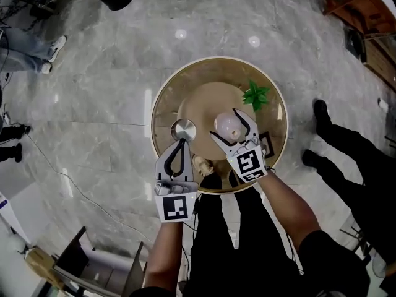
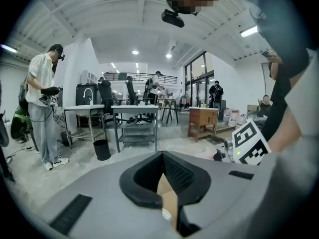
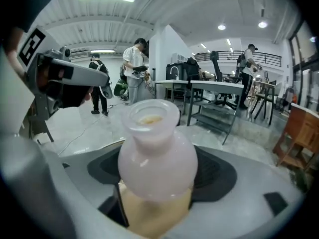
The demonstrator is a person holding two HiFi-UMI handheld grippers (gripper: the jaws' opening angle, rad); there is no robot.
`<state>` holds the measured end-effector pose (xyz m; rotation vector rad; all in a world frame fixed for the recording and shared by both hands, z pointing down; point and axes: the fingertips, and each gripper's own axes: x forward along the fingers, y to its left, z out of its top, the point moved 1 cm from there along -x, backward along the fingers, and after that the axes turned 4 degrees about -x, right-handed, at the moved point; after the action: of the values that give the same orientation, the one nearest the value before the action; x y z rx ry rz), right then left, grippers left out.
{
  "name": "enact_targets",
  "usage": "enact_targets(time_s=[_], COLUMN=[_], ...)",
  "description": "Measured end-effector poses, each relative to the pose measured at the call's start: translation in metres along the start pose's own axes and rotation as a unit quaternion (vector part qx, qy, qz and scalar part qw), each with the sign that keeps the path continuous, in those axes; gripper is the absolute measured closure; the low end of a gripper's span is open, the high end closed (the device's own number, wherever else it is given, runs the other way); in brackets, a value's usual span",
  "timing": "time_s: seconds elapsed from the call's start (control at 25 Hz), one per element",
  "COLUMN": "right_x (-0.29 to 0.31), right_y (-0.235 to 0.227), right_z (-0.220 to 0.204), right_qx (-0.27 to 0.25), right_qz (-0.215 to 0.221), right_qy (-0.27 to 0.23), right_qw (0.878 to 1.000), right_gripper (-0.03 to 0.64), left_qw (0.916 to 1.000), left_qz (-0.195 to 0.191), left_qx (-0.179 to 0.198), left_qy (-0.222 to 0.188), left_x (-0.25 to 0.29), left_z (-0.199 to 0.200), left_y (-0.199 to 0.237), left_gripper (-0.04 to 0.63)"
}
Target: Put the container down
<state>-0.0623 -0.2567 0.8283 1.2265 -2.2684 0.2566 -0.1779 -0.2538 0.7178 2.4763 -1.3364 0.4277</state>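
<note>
Right gripper (image 1: 225, 124) is clamped on the pale pink vase-shaped container (image 3: 154, 148). Its jaws bear on the belly and the mouth is upright. The container is held over the beige centre of the round table (image 1: 159, 104), presumably for setting down there. Left gripper (image 1: 184, 143) has its jaws together with nothing between them, beside a silver disc (image 1: 184, 129). Container base is hidden, so contact with the table cannot be confirmed.

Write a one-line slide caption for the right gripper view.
The right gripper grips a pale pink container between its jaws, workshop tables behind.
</note>
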Motion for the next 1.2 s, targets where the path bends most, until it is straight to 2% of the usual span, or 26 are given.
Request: enact_targets(time_s=[0.32,0.6,1.04,1.2], right_x=[0.073,0.109,0.117,0.105], right_y=[0.012,0.016,0.02,0.022], right_z=[-0.078,-0.114,-0.12,-0.114], right_qx=[-0.007,-0.016,0.005,0.012], right_qz=[0.027,0.055,0.074,0.088], right_qy=[0.077,0.121,0.118,0.12], right_qw=[0.997,0.991,0.99,0.989], right_gripper=[0.219,0.219,0.219,0.187], left_qw=[0.9997,0.9995,0.9997,0.9998], left_qz=[0.004,0.002,0.006,0.003], left_qx=[-0.003,0.007,0.001,-0.001], left_qy=[0.023,0.031,0.025,0.018], left_x=[0.018,0.029,0.031,0.027], left_z=[-0.046,-0.058,-0.051,-0.036], left_y=[0.012,0.02,0.02,0.015], left_gripper=[0.598,0.597,0.597,0.597])
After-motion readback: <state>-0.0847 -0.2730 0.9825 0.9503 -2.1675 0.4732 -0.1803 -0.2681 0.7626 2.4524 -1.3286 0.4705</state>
